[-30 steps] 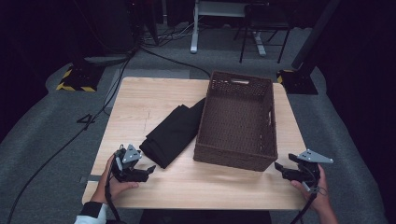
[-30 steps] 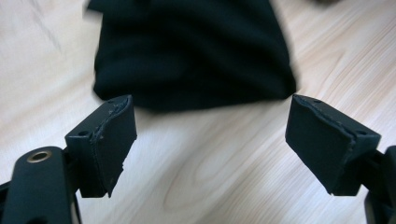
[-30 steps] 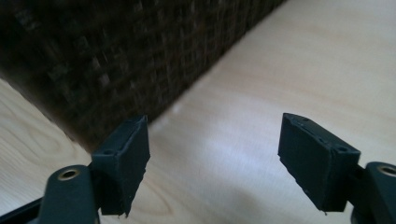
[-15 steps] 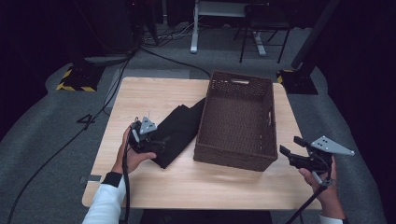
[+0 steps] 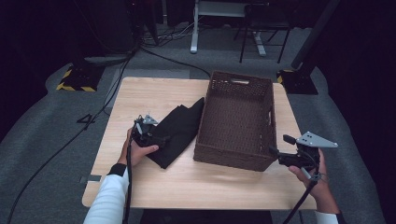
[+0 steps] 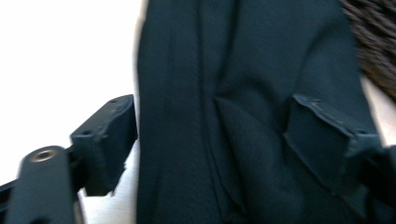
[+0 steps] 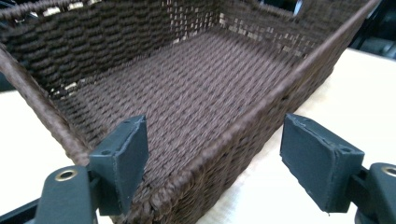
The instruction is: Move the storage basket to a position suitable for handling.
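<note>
A black folded cloth (image 5: 180,128) lies on the wooden table (image 5: 154,93), to the left of a brown wicker basket (image 5: 238,116). My left gripper (image 5: 158,138) sits at the cloth's near left edge. In the left gripper view the cloth (image 6: 243,93) runs between the jaws of my left gripper (image 6: 215,112). They have just been closing but still stand wide, pads not pressing. My right gripper (image 5: 281,145) hovers open at the basket's near right corner. In the right gripper view the basket's rim (image 7: 261,116) crosses between the jaws of my right gripper (image 7: 217,126), which have just opened a little further.
The basket's woven floor (image 7: 196,88) is bare. The table's right edge lies close beside my right hand. Beyond the table are cables (image 5: 163,51) on grey carpet, a yellow-and-black striped block (image 5: 74,79) and a desk frame (image 5: 196,28).
My left gripper moved forward and right from the near left of the table onto the cloth's edge. My right gripper rose and edged toward the basket's near right corner.
</note>
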{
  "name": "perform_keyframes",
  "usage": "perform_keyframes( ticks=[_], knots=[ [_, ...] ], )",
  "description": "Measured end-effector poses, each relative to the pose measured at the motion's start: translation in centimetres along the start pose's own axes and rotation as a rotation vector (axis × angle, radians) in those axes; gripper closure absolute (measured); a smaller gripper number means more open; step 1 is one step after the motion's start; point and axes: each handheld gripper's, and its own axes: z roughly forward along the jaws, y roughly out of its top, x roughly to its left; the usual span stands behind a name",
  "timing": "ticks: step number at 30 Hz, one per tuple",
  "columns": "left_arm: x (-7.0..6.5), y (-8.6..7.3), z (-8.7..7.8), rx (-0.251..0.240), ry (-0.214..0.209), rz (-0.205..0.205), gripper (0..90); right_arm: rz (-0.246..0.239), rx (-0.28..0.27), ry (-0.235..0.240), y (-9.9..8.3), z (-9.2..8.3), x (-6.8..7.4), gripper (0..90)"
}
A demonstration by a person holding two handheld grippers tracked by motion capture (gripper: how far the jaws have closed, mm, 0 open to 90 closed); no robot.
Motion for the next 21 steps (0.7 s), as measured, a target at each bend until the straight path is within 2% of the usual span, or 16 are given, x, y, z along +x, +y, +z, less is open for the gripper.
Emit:
perform_keyframes(
  ticks=[2,3,4,8,11,12,13,15,19,20,21],
  knots=[
    [-0.1,-0.2,0.1,0.002,-0.005,-0.015,22.4,0.003,0.011,0.005,-0.2,0.3,0.0,24.1],
    [-0.3,-0.4,0.1,-0.006,0.007,0.003,22.4,0.013,0.018,0.006,-0.6,0.6,0.1,26.3],
    [-0.9,-0.5,0.0,-0.01,0.021,0.036,23.5,0.061,-0.003,0.023,-1.1,0.9,-0.2,25.8],
    [-1.4,-0.8,-0.3,0.01,0.014,0.061,23.7,0.093,-0.002,0.031,-1.2,1.2,-0.4,24.5],
    [-1.6,-1.1,-0.6,0.017,-0.007,0.058,23.7,0.068,0.014,0.018,-0.9,1.5,-0.2,25.1],
    [-1.7,-1.4,-0.8,0.019,-0.007,0.068,23.7,0.063,0.023,0.017,-0.8,1.7,-0.1,26.1],
    [-1.8,-1.6,-0.9,0.015,-0.004,0.088,23.7,0.048,0.045,0.008,-0.6,2.2,0.0,23.1],
    [-1.9,-2.1,-1.3,0.014,-0.017,0.096,23.7,0.043,0.053,-0.003,-0.5,2.5,-0.2,24.5],
    [-2.0,-3.0,-2.2,0.016,-0.031,0.116,23.7,0.023,0.061,-0.029,-0.6,3.4,-0.4,21.9],
    [-2.0,-3.4,-2.4,0.012,-0.039,0.12,23.7,0.023,0.051,-0.01,-0.6,3.5,-0.4,22.2],
    [-2.0,-3.6,-2.6,0.014,-0.045,0.122,23.9,0.014,0.033,-0.026,-0.5,3.8,-0.5,20.8]
  ],
)
